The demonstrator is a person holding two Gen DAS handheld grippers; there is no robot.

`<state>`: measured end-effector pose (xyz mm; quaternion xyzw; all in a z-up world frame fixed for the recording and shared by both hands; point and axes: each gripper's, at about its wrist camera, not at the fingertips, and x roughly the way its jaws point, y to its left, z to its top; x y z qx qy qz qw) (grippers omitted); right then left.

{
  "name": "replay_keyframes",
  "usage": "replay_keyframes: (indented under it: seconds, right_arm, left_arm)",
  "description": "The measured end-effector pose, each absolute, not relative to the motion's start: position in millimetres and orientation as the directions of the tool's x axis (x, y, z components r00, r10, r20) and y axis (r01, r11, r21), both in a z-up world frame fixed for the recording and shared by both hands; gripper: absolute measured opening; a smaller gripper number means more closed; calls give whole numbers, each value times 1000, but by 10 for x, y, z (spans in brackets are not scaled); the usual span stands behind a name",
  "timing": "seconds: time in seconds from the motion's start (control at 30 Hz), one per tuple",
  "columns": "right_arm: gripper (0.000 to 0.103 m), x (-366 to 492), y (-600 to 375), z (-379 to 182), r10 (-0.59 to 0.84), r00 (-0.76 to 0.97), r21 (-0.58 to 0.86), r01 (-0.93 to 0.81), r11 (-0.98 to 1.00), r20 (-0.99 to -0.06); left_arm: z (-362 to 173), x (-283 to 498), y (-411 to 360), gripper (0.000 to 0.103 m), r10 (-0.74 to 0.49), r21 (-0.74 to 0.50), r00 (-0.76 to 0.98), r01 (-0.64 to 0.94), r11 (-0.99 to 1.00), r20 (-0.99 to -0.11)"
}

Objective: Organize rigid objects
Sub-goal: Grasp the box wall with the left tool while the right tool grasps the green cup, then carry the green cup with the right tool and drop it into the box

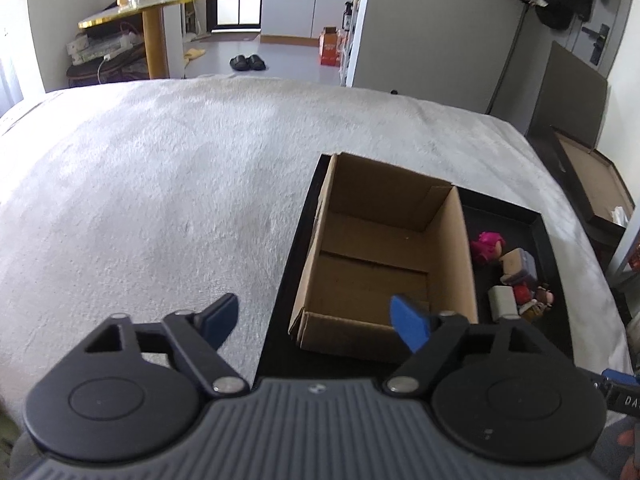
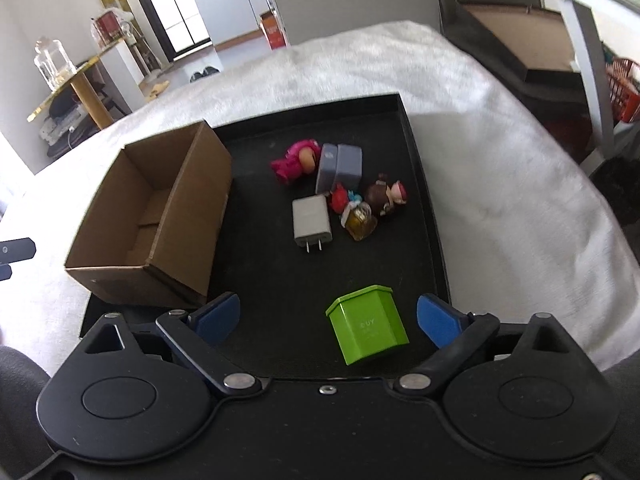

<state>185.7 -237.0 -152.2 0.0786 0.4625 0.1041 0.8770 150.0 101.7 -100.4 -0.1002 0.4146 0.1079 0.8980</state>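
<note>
Bright daylight enters from windows at far left, glaring on the white fleecy bed cover (image 2: pixel 460 92) beyond the jaws. Fisheye bending curves edges; right view slightly motion-blurred.

The green tin (image 2: pixel 367 325), at about six o'clock on the black tray (image 2: pixel 424 184), bears pale letters "BUY" on its side – smaller lines beneath are too faint to read; the orange carton (image 1: pixel 330 46) print is blurred

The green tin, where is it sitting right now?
In the right wrist view the green tin stands alone near the front of the black tray, between the open right tongs, well apart from the white charger.
</note>
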Motion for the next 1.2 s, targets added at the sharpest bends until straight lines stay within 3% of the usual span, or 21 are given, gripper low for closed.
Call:
replay_keyframes:
  seconds: [0.4,0.67,0.73,0.83,1.2]
  right_arm:
    - [81,2131,-2447,-1980,226,447,218,-71,973,-866]
    - [67,2219,-2436,-2161,220,372,215,-57,975,-902]
    - [58,2239,-2421,-2201,212,364,205,-57,977,-907]
    - [56,2234,-2445,-2201,211,372,212,-39,976,-904]
    - [48,2217,-2362,-1954,228,455,214,-82,973,-861]
  left_arm:
    - [-1468,1869,1099,46,123,-93,569,-335,938,-813]
    - [-1566,2040,1132,35,137,-83,527,-371,925,-839]
    - [-1608,2070,1136,24,119,-101,518,-377,921,-847]
    - [-1690,2127,1161,13,137,-93,501,-408,908,-855]
    - [-1697,2008,1242,13,82,-176,541,-407,896,-837]
